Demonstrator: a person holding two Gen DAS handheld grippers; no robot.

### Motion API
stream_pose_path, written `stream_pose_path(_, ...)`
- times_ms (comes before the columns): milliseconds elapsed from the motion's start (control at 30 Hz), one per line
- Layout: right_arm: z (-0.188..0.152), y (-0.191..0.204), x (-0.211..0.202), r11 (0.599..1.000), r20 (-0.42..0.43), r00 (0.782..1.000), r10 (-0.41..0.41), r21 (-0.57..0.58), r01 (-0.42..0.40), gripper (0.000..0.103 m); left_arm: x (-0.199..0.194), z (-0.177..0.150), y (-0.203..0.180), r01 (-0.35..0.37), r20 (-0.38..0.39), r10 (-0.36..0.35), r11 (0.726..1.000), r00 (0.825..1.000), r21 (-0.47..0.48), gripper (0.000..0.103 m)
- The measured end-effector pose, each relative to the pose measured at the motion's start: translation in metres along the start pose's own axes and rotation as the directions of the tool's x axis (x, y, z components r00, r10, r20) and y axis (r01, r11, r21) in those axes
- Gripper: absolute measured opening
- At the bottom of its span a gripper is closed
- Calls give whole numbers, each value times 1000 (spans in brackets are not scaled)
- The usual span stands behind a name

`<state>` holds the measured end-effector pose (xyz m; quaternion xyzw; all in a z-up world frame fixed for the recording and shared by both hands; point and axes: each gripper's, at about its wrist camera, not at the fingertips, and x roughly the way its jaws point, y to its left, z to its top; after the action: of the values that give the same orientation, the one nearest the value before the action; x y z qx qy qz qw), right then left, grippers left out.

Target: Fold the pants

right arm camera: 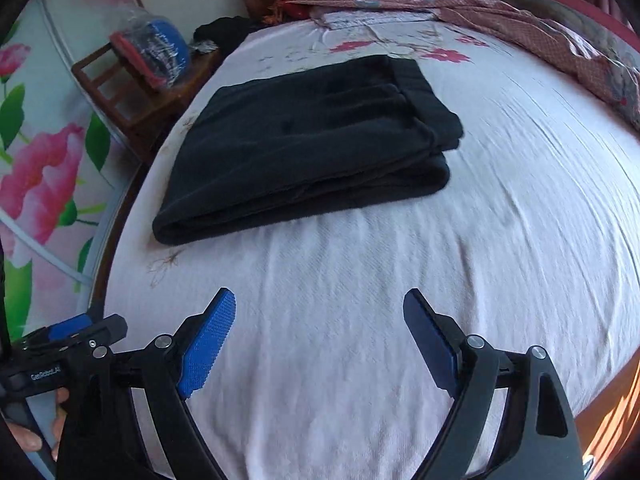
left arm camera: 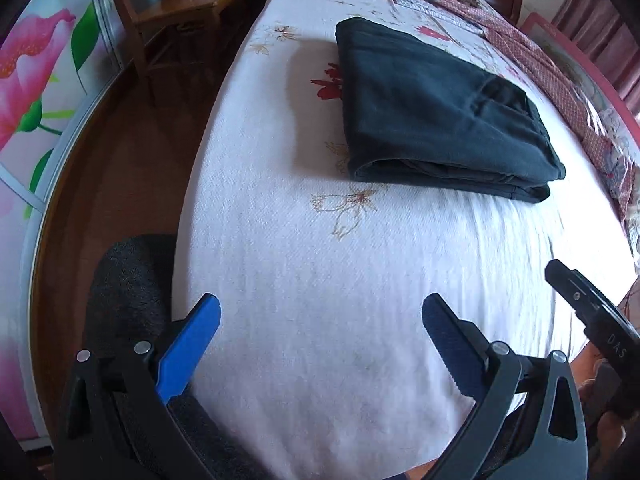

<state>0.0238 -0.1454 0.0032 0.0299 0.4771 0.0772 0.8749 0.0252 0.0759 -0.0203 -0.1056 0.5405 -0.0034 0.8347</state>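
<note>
The dark pants [left arm camera: 436, 112] lie folded into a thick rectangle on the white flowered bed sheet [left arm camera: 320, 320]; they also show in the right wrist view [right arm camera: 308, 144]. My left gripper [left arm camera: 320, 320] is open and empty, held over bare sheet well short of the pants. My right gripper [right arm camera: 320, 312] is open and empty, also over bare sheet on the near side of the pants. The right gripper's body [left arm camera: 588, 312] shows at the right edge of the left wrist view, and the left gripper's body [right arm camera: 72, 336] at the lower left of the right wrist view.
A wooden chair [left arm camera: 176, 16] with bagged items [right arm camera: 156, 52] stands beside the bed's left edge. A patterned red quilt [right arm camera: 520, 20] is bunched along the far right side. A flowered wall panel [left arm camera: 24, 80] and brown floor [left arm camera: 112, 168] lie to the left.
</note>
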Motion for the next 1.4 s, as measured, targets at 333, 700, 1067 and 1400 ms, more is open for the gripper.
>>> stream_pose_path(333, -14, -18, 6, 992, 83, 991, -107, 71, 102, 92, 3, 9, -25, -89, 239, 90, 996, 967, -16, 101)
stream_pose_path(700, -16, -14, 5, 990, 107, 986, -127, 70, 120, 92, 18, 9, -14, -110, 189, 115, 993, 975, -35, 101)
stream_pose_path(1067, -16, -11, 3, 991, 111, 988, -110, 83, 102, 92, 11, 7, -22, -99, 217, 98, 995, 971, -5, 101)
stream_pose_path(1400, -16, -10, 3, 992, 106, 989, -105, 87, 96, 92, 15, 6, -20, -107, 201, 107, 994, 974, -11, 101)
